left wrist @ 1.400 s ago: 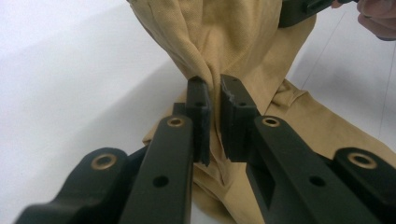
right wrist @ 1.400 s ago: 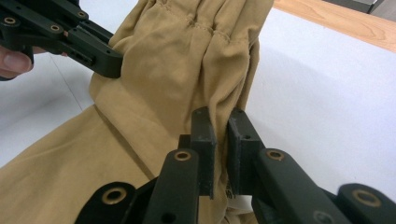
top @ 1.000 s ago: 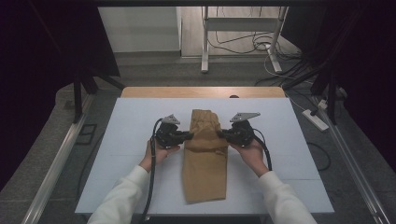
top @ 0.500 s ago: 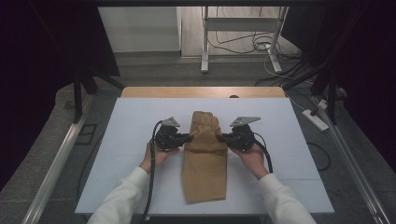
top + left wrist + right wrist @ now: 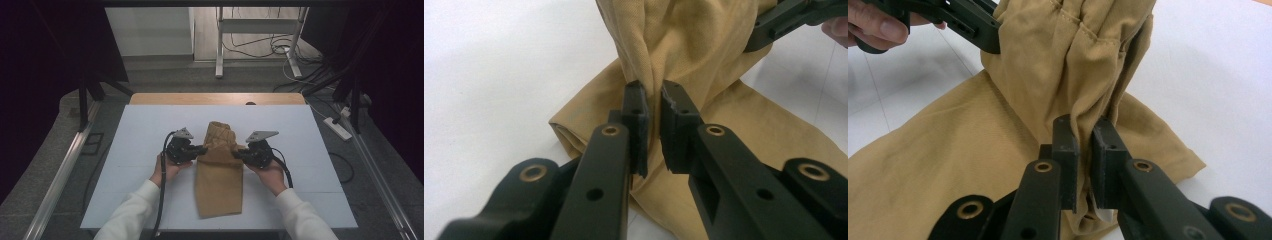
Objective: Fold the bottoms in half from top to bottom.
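A tan cloth garment [image 5: 219, 180] lies lengthwise on the white table [image 5: 140, 130], its far end lifted and bunched. My left gripper [image 5: 202, 149] pinches the cloth's left edge, and in the left gripper view a fold of tan fabric [image 5: 644, 45] runs down between the nearly closed pads [image 5: 636, 125]. My right gripper [image 5: 237, 152] pinches the right edge; in the right gripper view a gathered, stitched fold [image 5: 1088, 75] is clamped between its pads [image 5: 1068, 160]. Both grippers hold the raised end just above the table, facing each other across the cloth.
A wooden strip [image 5: 215, 98] borders the table's far edge. Metal rails [image 5: 55, 180] run along both sides. Beyond the table stand a stand's legs [image 5: 220, 50], floor cables [image 5: 260, 47] and a power strip [image 5: 339, 128].
Both grippers have shifted slightly with the pinched cloth; the raised far end looks a little more bunched. Both grips are unchanged.
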A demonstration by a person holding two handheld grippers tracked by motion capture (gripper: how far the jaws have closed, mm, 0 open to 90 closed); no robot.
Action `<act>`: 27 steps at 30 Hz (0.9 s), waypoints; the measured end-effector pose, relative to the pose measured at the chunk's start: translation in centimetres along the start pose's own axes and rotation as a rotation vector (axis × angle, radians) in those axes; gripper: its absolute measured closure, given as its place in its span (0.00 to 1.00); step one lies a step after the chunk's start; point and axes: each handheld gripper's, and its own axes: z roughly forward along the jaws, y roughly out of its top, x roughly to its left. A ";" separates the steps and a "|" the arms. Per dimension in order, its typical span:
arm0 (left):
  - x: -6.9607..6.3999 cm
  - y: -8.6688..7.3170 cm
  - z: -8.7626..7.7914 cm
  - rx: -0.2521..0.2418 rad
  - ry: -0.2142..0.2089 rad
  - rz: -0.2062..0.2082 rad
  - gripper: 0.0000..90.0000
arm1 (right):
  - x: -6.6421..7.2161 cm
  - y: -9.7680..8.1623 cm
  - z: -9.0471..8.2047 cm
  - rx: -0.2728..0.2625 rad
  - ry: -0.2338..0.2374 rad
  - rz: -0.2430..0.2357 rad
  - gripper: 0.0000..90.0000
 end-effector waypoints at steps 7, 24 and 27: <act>-0.2 -0.4 0.0 0.007 0.000 -0.001 0.90 | 0.2 -0.2 0.3 0.005 0.012 0.000 0.91; -0.6 -1.3 -0.5 0.023 -0.011 0.002 0.90 | 1.1 -0.7 0.0 0.022 0.026 -0.024 0.91; -0.7 -1.5 -0.5 0.026 -0.011 0.003 0.90 | 1.3 -0.8 0.0 0.026 0.030 -0.026 0.91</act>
